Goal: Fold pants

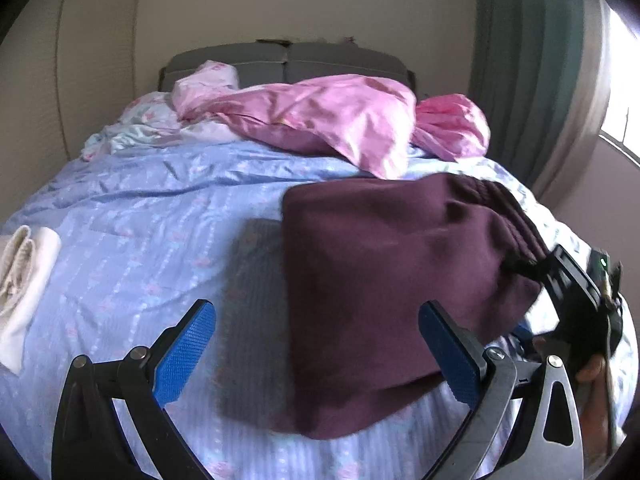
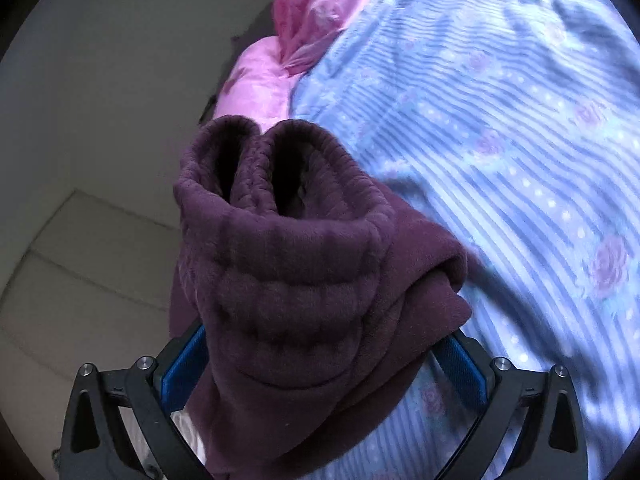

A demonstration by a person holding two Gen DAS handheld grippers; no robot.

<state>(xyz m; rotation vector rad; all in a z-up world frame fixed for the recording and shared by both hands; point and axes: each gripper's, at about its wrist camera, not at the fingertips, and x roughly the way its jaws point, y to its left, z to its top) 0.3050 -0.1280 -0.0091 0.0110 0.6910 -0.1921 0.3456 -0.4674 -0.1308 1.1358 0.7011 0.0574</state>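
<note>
The dark plum fleece pants (image 1: 384,280) hang folded above the blue striped floral bed sheet (image 1: 140,240), ribbed waistband bunched in the right hand-held gripper (image 2: 320,364), whose pads are mostly buried. The left hand-held gripper (image 1: 316,356) gapes wide, empty.

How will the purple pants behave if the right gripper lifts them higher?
Likely floppy: the purple pants sag below the right gripper. Probably grippy, not slippery: the fabric looks fleecy and thick. The folded layers may slide apart, since only the waistband end is pinched.
</note>
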